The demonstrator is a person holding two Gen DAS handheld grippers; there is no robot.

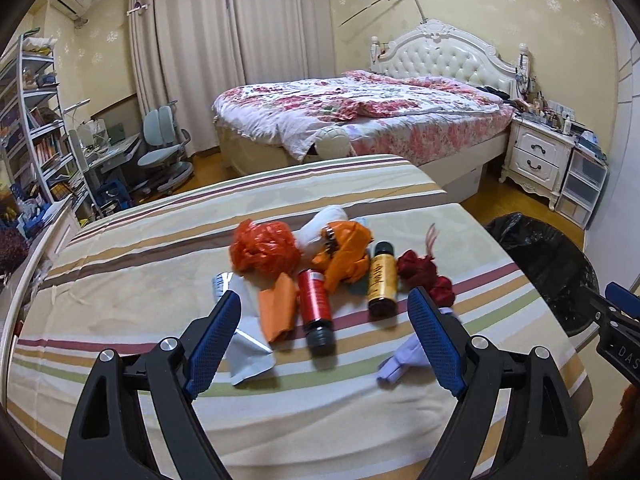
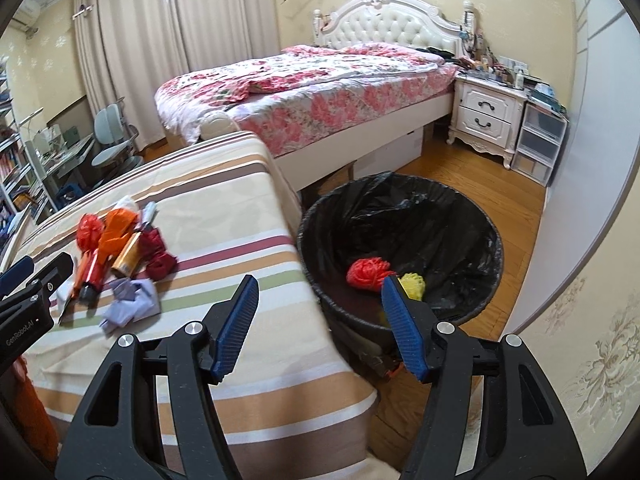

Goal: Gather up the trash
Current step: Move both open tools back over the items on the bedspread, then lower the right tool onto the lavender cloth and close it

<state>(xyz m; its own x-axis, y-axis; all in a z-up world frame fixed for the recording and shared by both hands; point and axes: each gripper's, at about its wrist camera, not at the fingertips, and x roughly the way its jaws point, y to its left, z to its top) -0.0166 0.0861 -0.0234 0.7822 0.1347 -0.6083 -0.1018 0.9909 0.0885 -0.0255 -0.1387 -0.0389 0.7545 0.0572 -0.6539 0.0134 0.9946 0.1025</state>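
You are early in the job, judging by how much litter is left. The round black bin lined with a black plastic bag stands on the wooden floor just off the right side of the striped bedcover. Inside it lie two pieces: a crumpled red mesh ball and a small yellow mesh wad, side by side near the bottom.

Most of the trash is on the striped bedcover, gathered in one loose pile. You have a crumpled orange plastic bag, a folded orange wrapper, a red cylindrical bottle with a black cap, a gold bottle with a black cap, a dark red crumpled bundle, a silver foil pouch, a flat orange packet, a white crumpled wad at the far side, and a pale lilac paper scrap nearest you.

Your left tongs stand wide apart and empty, poised over the pile with the red bottle between their tips. Your right tongs stand moderately apart and empty, between the bedcover's edge and the bin.
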